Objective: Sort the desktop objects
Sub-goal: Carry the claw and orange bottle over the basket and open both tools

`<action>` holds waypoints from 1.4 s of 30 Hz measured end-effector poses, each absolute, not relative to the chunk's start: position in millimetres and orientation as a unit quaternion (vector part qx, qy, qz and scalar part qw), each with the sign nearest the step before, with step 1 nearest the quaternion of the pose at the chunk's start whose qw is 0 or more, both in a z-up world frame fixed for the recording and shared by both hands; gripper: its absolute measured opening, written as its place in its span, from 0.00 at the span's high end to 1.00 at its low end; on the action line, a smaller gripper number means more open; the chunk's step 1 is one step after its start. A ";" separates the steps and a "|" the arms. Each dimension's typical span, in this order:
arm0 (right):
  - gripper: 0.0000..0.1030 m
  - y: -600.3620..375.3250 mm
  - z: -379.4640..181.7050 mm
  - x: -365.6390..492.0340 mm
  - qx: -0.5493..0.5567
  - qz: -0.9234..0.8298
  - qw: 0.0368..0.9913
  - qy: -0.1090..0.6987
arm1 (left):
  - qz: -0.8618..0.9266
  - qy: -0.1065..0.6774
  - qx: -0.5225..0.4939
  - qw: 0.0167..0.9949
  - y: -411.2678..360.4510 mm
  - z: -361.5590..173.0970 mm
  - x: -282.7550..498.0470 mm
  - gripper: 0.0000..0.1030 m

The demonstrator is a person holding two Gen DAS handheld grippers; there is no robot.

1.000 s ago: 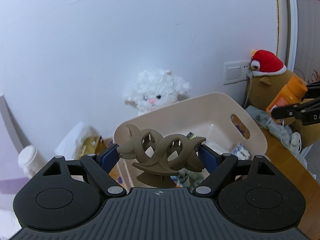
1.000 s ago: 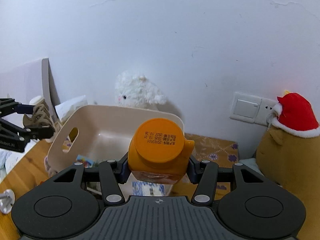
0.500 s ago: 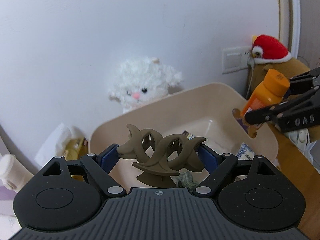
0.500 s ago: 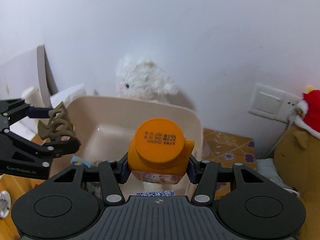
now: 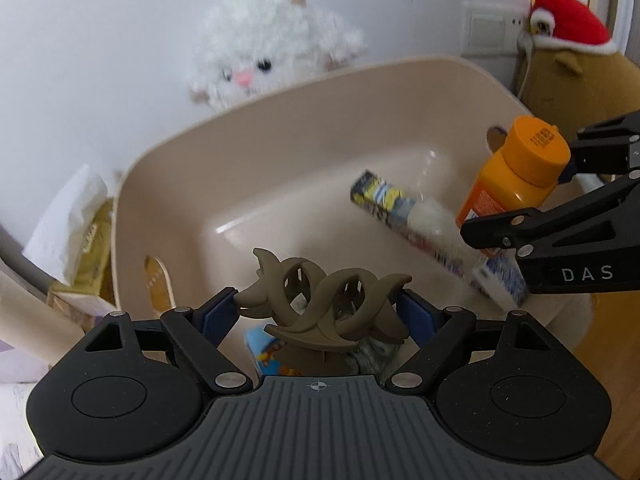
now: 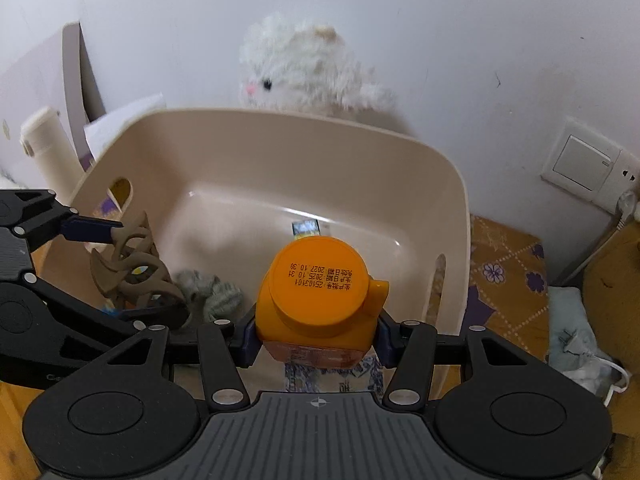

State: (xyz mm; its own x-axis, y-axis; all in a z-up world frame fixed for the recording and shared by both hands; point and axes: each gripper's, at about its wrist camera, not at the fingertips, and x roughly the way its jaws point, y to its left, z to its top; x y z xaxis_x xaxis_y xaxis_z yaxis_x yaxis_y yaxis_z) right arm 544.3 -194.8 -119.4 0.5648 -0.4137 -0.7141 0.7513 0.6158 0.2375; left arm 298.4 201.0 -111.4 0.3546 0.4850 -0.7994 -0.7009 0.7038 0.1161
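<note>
My left gripper [image 5: 320,312] is shut on a brown hair claw clip [image 5: 324,304] and holds it over the near edge of a beige plastic bin [image 5: 168,152]. My right gripper [image 6: 316,332] is shut on an orange bottle [image 6: 316,284] with an orange cap, held above the bin's [image 6: 304,120] inside. The bottle [image 5: 512,176] and right gripper [image 5: 560,240] show at the right of the left wrist view. The clip [image 6: 132,268] and left gripper [image 6: 48,280] show at the left of the right wrist view. A printed packet [image 5: 432,236] and grey cloth [image 6: 208,292] lie in the bin.
A white plush toy [image 5: 272,48] stands behind the bin against the wall. A brown plush with a red hat [image 5: 568,64] stands at the right. A tissue pack [image 5: 68,228] and a cream bottle [image 6: 48,152] are left of the bin. A wall switch [image 6: 580,168] is at the right.
Both grippers have moved forward and down toward the bin, still holding their objects. The clip and the bottle now hang over the bin's inside.
</note>
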 end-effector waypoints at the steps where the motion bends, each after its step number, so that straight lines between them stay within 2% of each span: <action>1: 0.51 -195.2 -121.8 544.7 0.273 -0.345 0.841 0.316 | 0.364 0.442 -0.127 0.810 201.8 -115.0 298.9 0.16; 5: 0.50 -195.5 -127.0 546.2 0.269 -0.351 0.836 0.325 | 0.373 0.464 -0.131 0.793 204.0 -125.0 299.6 0.16; 6: 0.45 -195.0 -127.2 545.0 0.268 -0.355 0.836 0.323 | 0.374 0.462 -0.134 0.793 204.5 -125.4 298.6 0.16; 10: 0.38 -195.7 -121.5 540.2 0.263 -0.365 0.837 0.310 | 0.364 0.469 -0.148 0.791 208.0 -126.6 296.1 0.16; 14: 0.24 -194.2 -112.9 535.6 0.251 -0.377 0.838 0.305 | 0.362 0.468 -0.164 0.789 209.1 -124.3 294.5 0.16; 20: 0.17 -190.6 -107.0 531.6 0.257 -0.386 0.835 0.298 | 0.366 0.471 -0.157 0.787 203.3 -122.2 293.7 0.16; 42: 0.13 -163.0 -74.1 517.2 0.243 -0.412 0.835 0.273 | 0.397 0.447 -0.147 0.788 197.9 -88.7 276.8 0.13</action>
State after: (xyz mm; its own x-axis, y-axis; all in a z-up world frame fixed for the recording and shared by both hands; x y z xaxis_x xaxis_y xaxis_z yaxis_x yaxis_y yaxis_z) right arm 517.2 -163.0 -74.1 0.5112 -0.5556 -0.6558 0.8207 0.5420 0.1807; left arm 276.8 197.9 -88.7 0.2860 0.4946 -0.8207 -0.7567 0.6421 0.1232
